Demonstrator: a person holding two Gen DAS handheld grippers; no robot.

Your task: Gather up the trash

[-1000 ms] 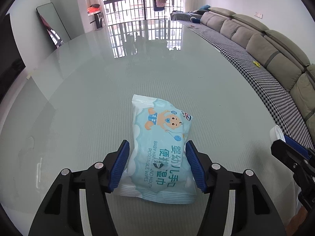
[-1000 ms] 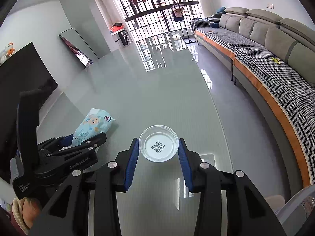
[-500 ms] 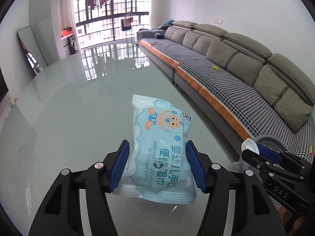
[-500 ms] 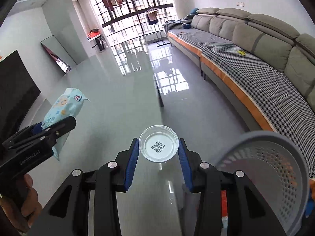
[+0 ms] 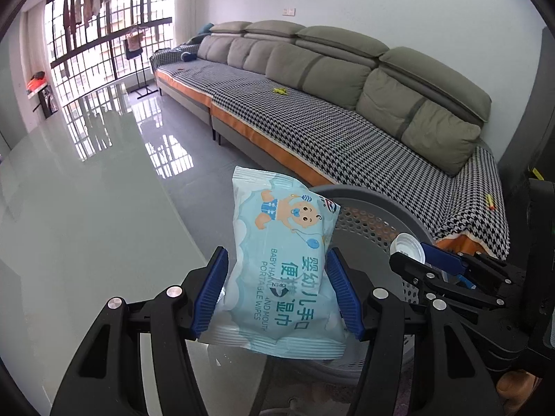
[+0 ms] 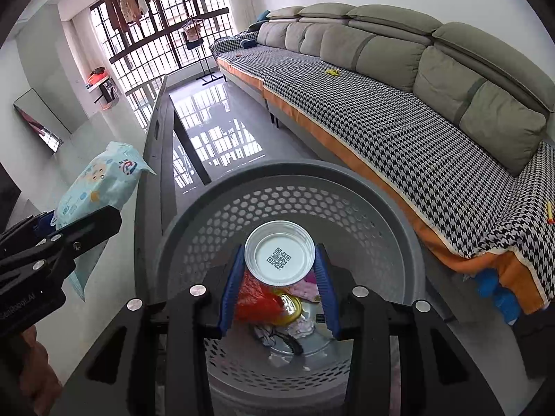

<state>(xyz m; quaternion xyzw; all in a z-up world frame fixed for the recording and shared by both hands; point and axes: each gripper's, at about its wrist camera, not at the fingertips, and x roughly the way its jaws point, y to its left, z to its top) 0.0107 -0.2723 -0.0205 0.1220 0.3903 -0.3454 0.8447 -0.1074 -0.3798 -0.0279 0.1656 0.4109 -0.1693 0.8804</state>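
The right claw [image 6: 279, 287] grips a small round cup [image 6: 279, 257] of clear plastic with a white, code-printed bottom, its blue pads pressed on either side. In the right wrist view the cup hangs at lower centre of the frame, inside the outline of the grey perforated plastic basket [image 6: 347, 204], above a red crumpled wrapper [image 6: 255, 298] and other scraps lying on the basket floor. Released from here, the cup should fall in; the risk, as I judge it, is that it bounces off the litter or clips the rim if the claw is nearer the edge than the fisheye suggests.

The left claw [image 5: 277, 294] is clamped on a pale blue soft pack of baby wipes [image 5: 282, 270] printed with a cartoon baby, pads squeezing its lower half. In the left wrist view the pack sits at lower centre, with the basket rim [image 5: 388, 201] behind it to the right and the glossy pale green glass desk [image 5: 86, 208] filling the left. Whether the pack is over the opening I cannot tell; it looks to be at the rim or short of it. Let go now, it could land on the desk edge or the grey tiled floor [image 5: 180, 145]. The two claws are near each other at the right of that frame, so crowding over the basket could knock them together.
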